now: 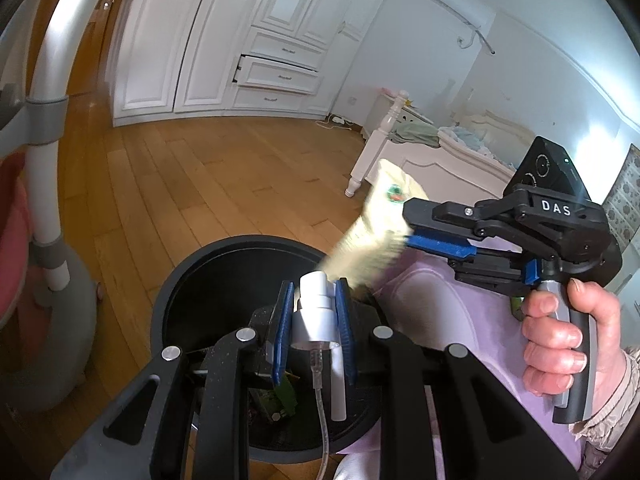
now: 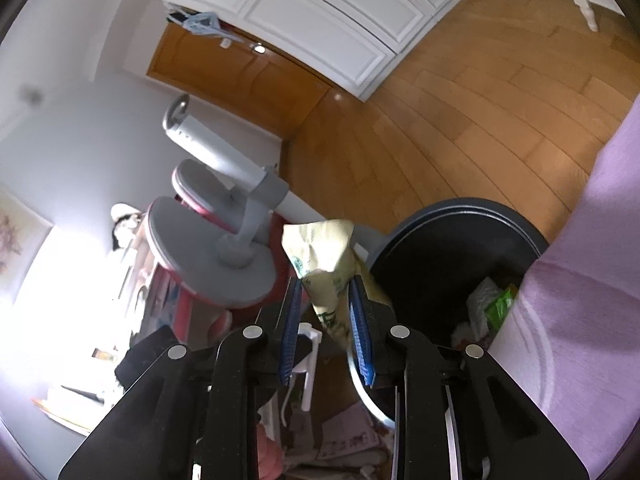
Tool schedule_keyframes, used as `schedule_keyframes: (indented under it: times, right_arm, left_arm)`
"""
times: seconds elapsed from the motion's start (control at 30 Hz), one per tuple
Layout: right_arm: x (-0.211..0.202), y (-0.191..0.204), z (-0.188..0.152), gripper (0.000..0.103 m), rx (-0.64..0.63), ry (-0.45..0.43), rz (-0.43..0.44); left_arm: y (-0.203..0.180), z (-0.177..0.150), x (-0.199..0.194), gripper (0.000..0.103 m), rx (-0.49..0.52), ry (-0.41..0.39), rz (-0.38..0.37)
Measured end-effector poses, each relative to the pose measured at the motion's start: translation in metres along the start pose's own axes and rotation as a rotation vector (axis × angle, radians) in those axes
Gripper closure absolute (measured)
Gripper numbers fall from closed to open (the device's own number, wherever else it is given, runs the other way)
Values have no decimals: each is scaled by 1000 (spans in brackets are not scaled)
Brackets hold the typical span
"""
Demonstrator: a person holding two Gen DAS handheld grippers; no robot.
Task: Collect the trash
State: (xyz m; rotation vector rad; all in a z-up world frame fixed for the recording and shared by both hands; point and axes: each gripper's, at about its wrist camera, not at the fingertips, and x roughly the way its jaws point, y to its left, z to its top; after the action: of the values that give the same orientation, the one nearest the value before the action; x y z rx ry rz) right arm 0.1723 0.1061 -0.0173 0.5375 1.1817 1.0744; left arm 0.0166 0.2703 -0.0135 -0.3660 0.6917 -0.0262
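Note:
My left gripper (image 1: 314, 292) is shut on a white plastic pump nozzle (image 1: 312, 316) with a clear tube hanging from it, held over the mouth of a round black trash bin (image 1: 192, 264). My right gripper (image 1: 408, 228) comes in from the right, shut on a crumpled pale yellow wrapper (image 1: 376, 224) that hangs over the bin's far right rim. In the right wrist view the right gripper (image 2: 325, 284) pinches the wrapper (image 2: 320, 248) just left of the bin (image 2: 460, 206). A green packet (image 2: 498, 304) and other trash lie inside.
A chair with a grey base and white pole (image 1: 44, 160) stands left of the bin. The person's purple-clad leg (image 1: 424, 312) presses against the bin's right side. White wardrobes (image 1: 240, 40) and a white bed (image 1: 440, 152) lie across the wooden floor. Papers (image 2: 348, 436) lie underneath.

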Motion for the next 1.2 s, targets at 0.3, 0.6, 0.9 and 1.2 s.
schedule_keyframes:
  times: [0.3, 0.6, 0.9, 1.2]
  right_arm:
    - [15, -9, -2, 79, 1, 21, -46]
    - [-2, -3, -9, 38, -39, 11, -70]
    - [-48, -1, -33, 27, -68, -35, -86]
    - [-130, -4, -60, 18, -117, -150, -138]
  left_arm:
    - [0, 1, 10, 81, -6, 13, 12]
    - [-8, 0, -5, 9, -8, -69, 66]
    - [-43, -9, -15, 9, 28, -48, 29]
    - [-115, -21, -9, 9, 140, 16, -51]
